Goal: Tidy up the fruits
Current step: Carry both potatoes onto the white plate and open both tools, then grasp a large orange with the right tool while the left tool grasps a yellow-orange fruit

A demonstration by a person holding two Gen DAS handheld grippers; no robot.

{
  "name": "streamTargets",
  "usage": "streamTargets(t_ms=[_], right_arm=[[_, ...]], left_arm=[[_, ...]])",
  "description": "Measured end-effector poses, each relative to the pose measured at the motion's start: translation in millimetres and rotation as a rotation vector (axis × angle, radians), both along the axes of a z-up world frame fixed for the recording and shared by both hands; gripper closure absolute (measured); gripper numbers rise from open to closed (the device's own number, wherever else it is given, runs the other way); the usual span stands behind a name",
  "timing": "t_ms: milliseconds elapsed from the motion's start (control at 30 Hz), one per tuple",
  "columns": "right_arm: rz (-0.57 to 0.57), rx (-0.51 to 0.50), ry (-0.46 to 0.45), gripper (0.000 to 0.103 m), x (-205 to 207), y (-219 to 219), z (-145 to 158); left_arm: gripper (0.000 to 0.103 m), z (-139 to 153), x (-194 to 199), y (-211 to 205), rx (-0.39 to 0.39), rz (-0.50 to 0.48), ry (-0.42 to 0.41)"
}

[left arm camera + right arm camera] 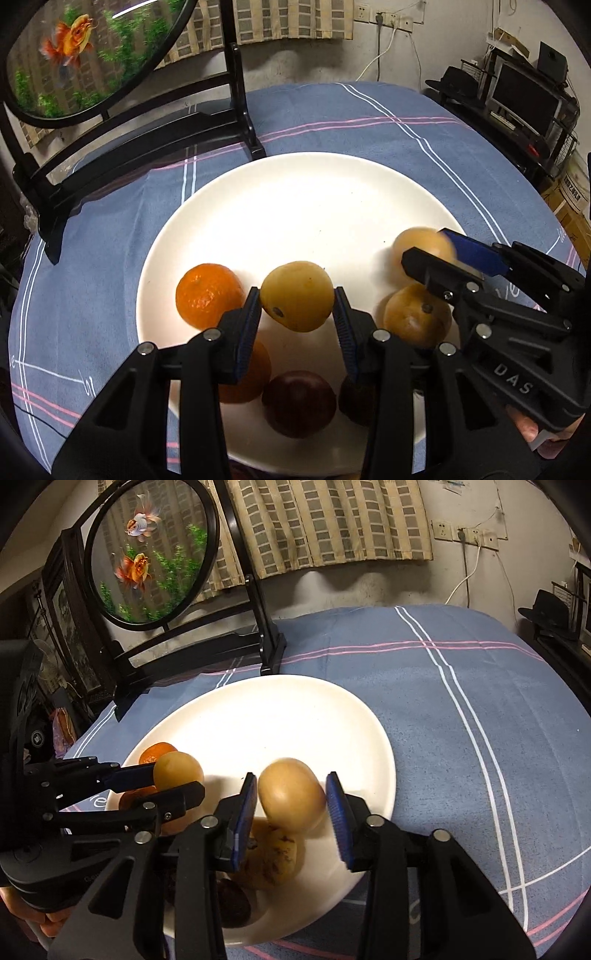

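Note:
A white plate (295, 206) on the blue checked cloth holds a mandarin (208, 295), a second orange fruit (247, 373), two dark plums (299, 402) and a brownish fruit (413, 317). My left gripper (296, 293) hangs over the plate's near side. A yellow fruit (295, 299) sits between its blue pads with no firm squeeze showing, so it is open. My right gripper (291, 779) is over the plate's right side and is also open, with a tan fruit (291, 794) loose between its pads. That fruit looks blurred in the left wrist view.
A round fish painting on a black stand (151, 554) rises behind the plate, its foot (255, 147) close to the far rim. Bare cloth (461, 720) lies right of the plate. Dark shelves with a monitor (524, 96) stand past the table's right edge.

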State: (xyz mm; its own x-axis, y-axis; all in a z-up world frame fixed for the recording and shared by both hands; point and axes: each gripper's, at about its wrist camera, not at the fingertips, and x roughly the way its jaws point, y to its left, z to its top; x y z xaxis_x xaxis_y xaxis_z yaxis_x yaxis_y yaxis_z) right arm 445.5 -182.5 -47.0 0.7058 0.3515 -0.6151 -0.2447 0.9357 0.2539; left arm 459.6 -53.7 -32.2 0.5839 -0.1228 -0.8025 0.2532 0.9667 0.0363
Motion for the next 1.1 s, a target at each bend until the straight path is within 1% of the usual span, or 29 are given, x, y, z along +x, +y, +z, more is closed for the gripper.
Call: streamTargets(t_ms=[33, 100, 233, 300, 333, 367, 467, 533, 600, 700, 767, 833, 867, 967, 1033, 1100], right_arm=[[0.002, 0.008, -0.006, 0.06, -3, -1, 3], [-0.001, 0.007, -0.016, 0.06, -7, -1, 9], [-0.008, 0.032, -0.041, 0.06, -23, -5, 24], [-0.003, 0.048, -0.051, 0.059, -33, -6, 30], [-0.002, 0.049, -0.059, 0.059, -38, -6, 33], [-0.004, 0.041, -0.072, 0.059, -47, -4, 37], [-0.004, 0.008, -0.101, 0.059, -69, 1, 44], [-0.003, -0.011, -0.119, 0.059, -84, 4, 46], [0.007, -0.037, -0.141, 0.059, -106, 8, 48], [0.016, -0.076, -0.173, 0.06, -146, 7, 42], [0.026, -0.056, -0.147, 0.06, -171, 1, 31], [0.037, -0.025, -0.114, 0.06, -193, -6, 23], [0.042, -0.01, -0.112, 0.06, -203, -8, 21], [0.059, 0.002, -0.098, 0.06, -236, -10, 16], [0.074, -0.008, -0.08, 0.059, -252, -6, 12], [0.1, -0.039, -0.036, 0.059, -262, 0, 6]], left_arm=[[0.055, 2, -3, 1, 0.002, 0.004, -0.008], [0.043, 11, -12, 5, 0.006, 0.017, -0.042], [0.04, 33, -41, 17, -0.019, 0.029, -0.093], [0.033, 46, -63, 22, -0.03, 0.034, -0.134], [0.031, 50, -71, 23, -0.033, 0.036, -0.148], [0.029, 54, -83, 25, -0.038, 0.039, -0.166], [0.027, 61, -116, 30, -0.051, 0.035, -0.196], [0.022, 62, -143, 36, -0.065, 0.046, -0.22], [0.017, 60, -167, 43, -0.085, 0.065, -0.231], [0.015, 47, -203, 55, -0.086, 0.111, -0.245], [0.012, 34, -223, 66, -0.092, 0.14, -0.23], [0.012, 21, -236, 75, -0.112, 0.156, -0.193], [0.012, 12, -245, 81, -0.134, 0.166, -0.16], [0.011, -3, -262, 86, -0.165, 0.169, -0.113], [0.01, -11, -273, 83, -0.142, 0.166, -0.112], [0.009, -15, -278, 79, -0.122, 0.149, -0.097]])
